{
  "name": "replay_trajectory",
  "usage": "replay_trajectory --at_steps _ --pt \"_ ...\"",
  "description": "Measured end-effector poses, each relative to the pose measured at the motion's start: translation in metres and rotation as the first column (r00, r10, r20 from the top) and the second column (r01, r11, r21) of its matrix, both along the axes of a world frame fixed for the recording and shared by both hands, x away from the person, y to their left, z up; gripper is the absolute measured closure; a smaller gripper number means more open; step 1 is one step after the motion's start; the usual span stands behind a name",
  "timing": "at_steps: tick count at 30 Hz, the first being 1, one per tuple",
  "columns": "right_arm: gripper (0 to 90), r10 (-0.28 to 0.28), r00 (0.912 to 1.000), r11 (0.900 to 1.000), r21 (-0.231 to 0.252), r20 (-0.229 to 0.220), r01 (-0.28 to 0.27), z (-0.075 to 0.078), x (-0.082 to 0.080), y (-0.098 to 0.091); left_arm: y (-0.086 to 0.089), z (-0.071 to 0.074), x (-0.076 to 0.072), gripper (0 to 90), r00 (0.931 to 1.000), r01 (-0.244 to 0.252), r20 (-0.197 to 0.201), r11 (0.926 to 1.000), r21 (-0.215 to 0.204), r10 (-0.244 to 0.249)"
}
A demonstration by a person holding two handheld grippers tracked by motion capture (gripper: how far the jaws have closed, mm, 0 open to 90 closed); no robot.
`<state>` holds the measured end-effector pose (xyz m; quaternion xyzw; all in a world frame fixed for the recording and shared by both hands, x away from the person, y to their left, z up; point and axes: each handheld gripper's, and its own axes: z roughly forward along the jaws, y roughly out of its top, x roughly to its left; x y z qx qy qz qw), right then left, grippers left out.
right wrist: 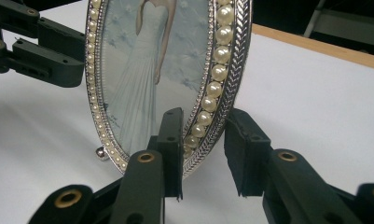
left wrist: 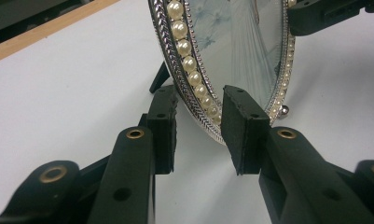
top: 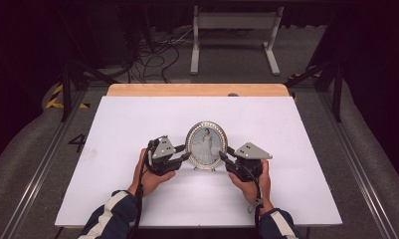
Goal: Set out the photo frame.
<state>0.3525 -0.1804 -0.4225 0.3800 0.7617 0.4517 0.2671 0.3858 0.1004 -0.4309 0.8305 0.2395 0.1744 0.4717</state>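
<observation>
An oval silver picture frame (top: 206,144) with a pearl rim and a photo of a person in a white dress stands upright on the white table (top: 137,119). My left gripper (top: 187,155) straddles its lower left edge. In the left gripper view the rim (left wrist: 198,93) sits between the two pads (left wrist: 243,130) with a gap on each side, so this gripper (left wrist: 201,133) is open. My right gripper (top: 222,158) straddles the lower right edge. In the right gripper view its jaws (right wrist: 205,149) stand apart around the rim (right wrist: 212,88), open, with the frame (right wrist: 147,70) resting on its own feet.
The frame's black back stand (left wrist: 159,77) props it from behind. A wooden strip (top: 197,89) runs along the table's far edge. Beyond it on the floor are cables (top: 157,55) and a white metal stand (top: 234,35). Bare white tabletop lies on both sides of the hands.
</observation>
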Motion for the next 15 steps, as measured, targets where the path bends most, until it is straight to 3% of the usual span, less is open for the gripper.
replay_trajectory --at_steps 9,11,15 --pt "66.6 0.064 0.9979 0.9960 -0.063 0.009 -0.063 0.001 0.000 -0.005 0.004 0.001 -0.001 65.6 0.9999 0.003 0.012 1.0000 0.004 -0.003" --pt "62.6 0.089 0.9961 0.9952 -0.043 -0.001 -0.089 0.002 0.000 -0.007 0.006 0.002 -0.002 64.7 0.9997 -0.005 0.023 1.0000 -0.003 0.005" --pt "60.3 0.086 0.9963 0.9951 -0.050 0.002 -0.085 0.004 0.001 -0.011 0.009 0.004 -0.003 63.1 0.9994 -0.008 0.034 0.9999 -0.008 0.008"
